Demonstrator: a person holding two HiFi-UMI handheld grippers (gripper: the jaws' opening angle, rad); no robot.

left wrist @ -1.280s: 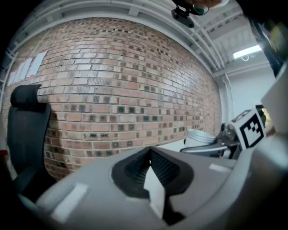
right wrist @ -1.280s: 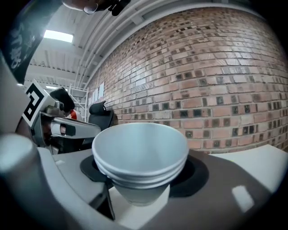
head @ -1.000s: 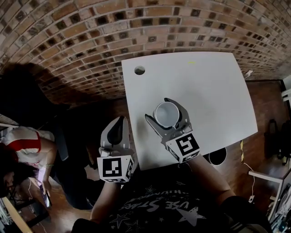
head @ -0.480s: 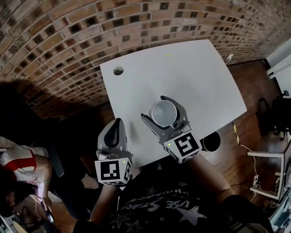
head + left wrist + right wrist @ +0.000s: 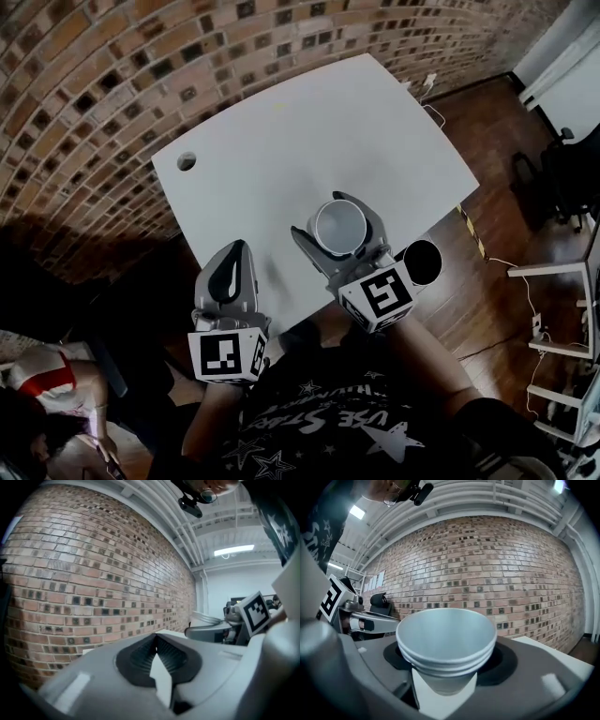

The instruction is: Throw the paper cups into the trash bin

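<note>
Brick wall behind one white table, over whose near edge my right gripper clamps one nested stack of paper cups, three rims showing; my left gripper is closed, empty; one trash bin stands nearby.

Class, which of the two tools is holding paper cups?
The right tool: its jaws clamp the stacked paper cups. The left tool is shut on nothing.

Head view steeply above table

A white table (round hole near one corner) stands on wooden floor, a trash bin beside its edge.
</note>
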